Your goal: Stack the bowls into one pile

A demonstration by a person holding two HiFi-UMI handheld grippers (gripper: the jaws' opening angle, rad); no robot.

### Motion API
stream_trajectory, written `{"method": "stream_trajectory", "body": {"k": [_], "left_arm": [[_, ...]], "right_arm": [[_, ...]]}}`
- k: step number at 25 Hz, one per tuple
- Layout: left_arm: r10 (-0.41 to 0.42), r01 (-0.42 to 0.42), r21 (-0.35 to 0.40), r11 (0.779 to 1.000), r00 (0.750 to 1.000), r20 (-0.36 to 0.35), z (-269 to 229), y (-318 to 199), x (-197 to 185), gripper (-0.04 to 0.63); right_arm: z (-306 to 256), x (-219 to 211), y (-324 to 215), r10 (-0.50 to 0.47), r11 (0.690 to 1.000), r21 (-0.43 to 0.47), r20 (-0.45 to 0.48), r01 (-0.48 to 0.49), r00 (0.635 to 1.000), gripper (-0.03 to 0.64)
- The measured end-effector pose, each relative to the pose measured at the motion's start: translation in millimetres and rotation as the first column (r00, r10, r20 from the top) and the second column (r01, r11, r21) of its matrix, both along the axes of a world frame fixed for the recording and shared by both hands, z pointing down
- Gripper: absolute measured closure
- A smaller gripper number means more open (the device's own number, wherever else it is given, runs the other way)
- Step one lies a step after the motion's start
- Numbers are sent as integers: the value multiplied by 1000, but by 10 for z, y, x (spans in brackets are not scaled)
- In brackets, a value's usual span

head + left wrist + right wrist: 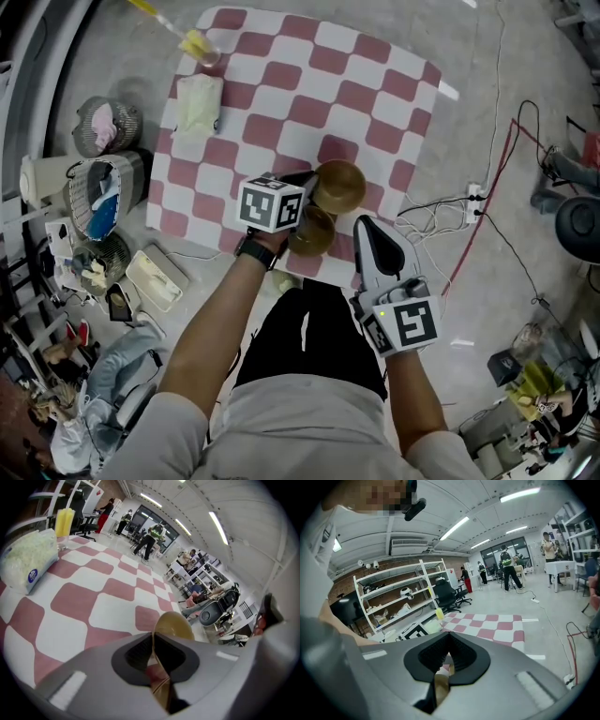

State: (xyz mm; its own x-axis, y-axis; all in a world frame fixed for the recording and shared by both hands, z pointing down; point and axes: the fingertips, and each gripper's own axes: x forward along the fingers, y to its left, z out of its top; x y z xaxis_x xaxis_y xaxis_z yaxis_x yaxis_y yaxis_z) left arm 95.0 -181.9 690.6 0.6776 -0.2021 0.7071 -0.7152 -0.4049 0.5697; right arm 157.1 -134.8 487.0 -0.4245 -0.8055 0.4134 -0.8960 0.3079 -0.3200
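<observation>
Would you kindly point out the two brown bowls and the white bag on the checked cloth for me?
far bowl [341, 185], head view, on the middle of its hollow.
near bowl [315, 232], head view, on the middle of its visible part.
white bag [198, 103], head view, on the middle of its top face.

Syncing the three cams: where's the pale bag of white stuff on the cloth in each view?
Head view: pale bag upper left, at the checked cloth's left edge.
Left gripper view: far left, lying on the cloth.
Right gripper view: probably the small pale shape mid-frame, at the cloth's left end.
Shared landmark: the red-and-white checked cloth.
</observation>
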Motion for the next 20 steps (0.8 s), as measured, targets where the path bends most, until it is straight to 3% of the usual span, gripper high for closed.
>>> {"method": "stream_trajectory", "body": {"k": [6,20], "left_arm": [[-72,74,43,996,996,-47,-221,-122,-63,575],[-60,63,59,996,997,-45,-648,291,-322,574]], "right_arm": [[-123,-59,62,-11,1000,20,-11,11,1000,607],[-496,-307,281,-31,996,86,1,31,1000,607]]}}
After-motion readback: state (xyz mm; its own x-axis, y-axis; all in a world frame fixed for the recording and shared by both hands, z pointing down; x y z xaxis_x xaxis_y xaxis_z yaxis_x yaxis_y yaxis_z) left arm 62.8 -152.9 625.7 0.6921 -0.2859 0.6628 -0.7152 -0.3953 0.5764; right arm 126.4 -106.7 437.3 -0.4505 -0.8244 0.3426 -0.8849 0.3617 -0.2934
